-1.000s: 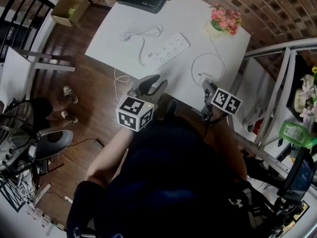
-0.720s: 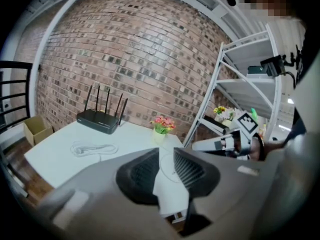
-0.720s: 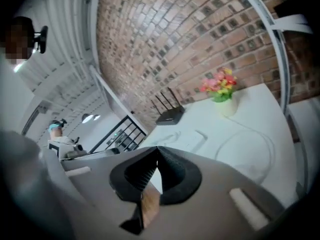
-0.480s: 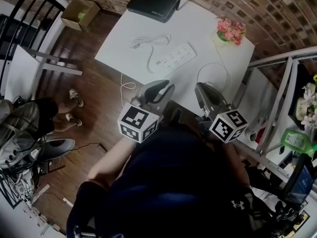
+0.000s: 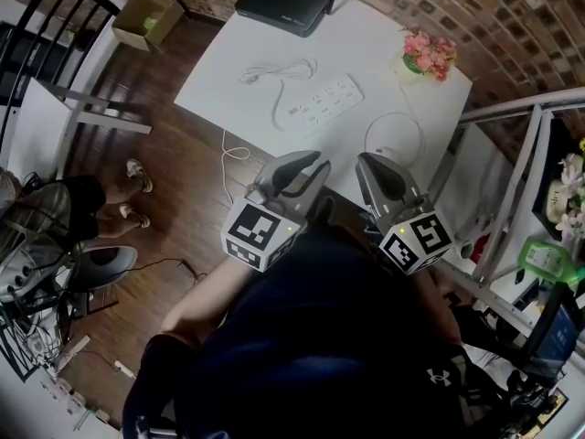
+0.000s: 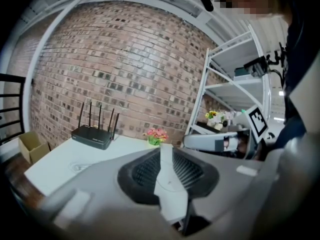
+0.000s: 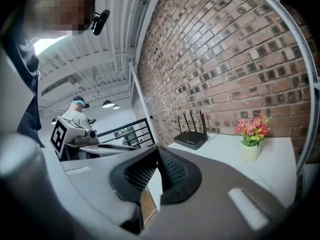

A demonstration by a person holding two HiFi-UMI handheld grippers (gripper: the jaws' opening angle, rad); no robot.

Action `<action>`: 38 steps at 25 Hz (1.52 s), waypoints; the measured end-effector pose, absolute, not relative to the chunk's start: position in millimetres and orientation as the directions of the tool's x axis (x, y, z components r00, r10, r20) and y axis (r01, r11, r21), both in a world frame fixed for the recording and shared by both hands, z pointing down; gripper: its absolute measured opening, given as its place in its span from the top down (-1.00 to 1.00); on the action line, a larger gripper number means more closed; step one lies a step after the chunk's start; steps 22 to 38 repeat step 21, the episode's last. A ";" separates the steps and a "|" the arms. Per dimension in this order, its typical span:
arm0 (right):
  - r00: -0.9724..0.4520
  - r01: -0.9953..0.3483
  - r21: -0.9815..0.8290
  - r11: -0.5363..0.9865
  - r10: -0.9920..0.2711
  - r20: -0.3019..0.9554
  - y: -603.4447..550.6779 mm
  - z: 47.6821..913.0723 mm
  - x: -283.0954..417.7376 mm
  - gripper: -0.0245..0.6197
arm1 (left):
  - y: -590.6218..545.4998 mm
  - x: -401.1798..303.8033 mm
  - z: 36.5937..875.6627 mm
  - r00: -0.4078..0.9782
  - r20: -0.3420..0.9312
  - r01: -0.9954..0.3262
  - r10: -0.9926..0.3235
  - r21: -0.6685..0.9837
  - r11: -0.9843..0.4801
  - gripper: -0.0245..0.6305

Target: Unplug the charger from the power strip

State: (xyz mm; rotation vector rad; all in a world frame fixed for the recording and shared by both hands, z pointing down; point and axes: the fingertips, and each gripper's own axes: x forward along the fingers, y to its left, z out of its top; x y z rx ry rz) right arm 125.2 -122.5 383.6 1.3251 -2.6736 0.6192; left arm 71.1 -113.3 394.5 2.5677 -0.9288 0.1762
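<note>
Head view shows us the charger [image 5: 386, 151] loose on the table [image 5: 366, 44], apart from the power strip [image 5: 322, 99]. Our left hand-held gripper [image 5: 309, 165] has just been closing to a narrow, empty gap; our right hand-held gripper [image 5: 377, 165] is fully closed, empty.

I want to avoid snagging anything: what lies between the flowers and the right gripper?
In the head view, a loop of white cable lies on the table between the flowers and the right gripper.
</note>
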 end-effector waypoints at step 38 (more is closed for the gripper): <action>-0.608 -0.790 -0.288 0.542 -0.752 0.253 -122.7 383.1 133.1 0.89 | -109.0 75.9 394.4 0.770 0.242 -0.638 -0.590 0.317 -0.702 0.70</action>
